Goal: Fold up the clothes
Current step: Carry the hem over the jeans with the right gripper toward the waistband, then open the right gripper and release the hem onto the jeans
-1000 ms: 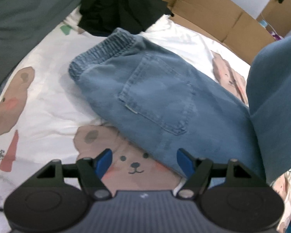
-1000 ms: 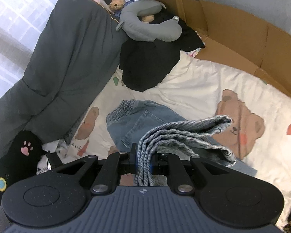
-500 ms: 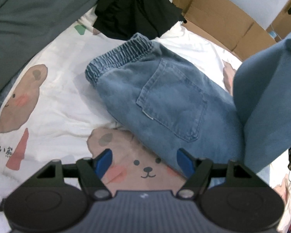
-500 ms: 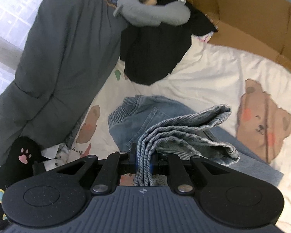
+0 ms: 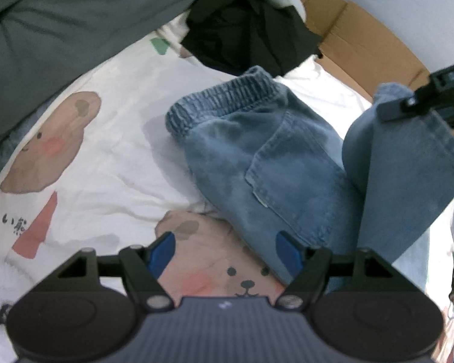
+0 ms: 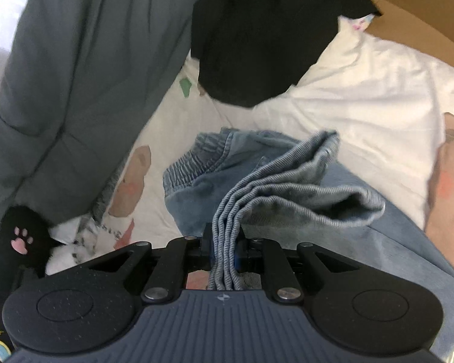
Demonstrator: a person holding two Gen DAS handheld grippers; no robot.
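Folding step in hand: the right hand-held gripper (image 6: 224,249), clenched on the bunched leg hems, holds them raised above the denim jeans (image 5: 266,163), whose waistband lies ahead of it on the bear-print bed sheet (image 5: 112,151). The next move likely calls for carrying the hems forward onto the waistband. The left hand-held gripper (image 5: 225,249) hovers low, released, with the jeans just ahead to its right.

Both wrist cameras looked forward and down over the bed (image 5: 112,139) from close range. Each view took in the same jeans (image 5: 257,163) and the black garment (image 6: 257,45) beyond them.
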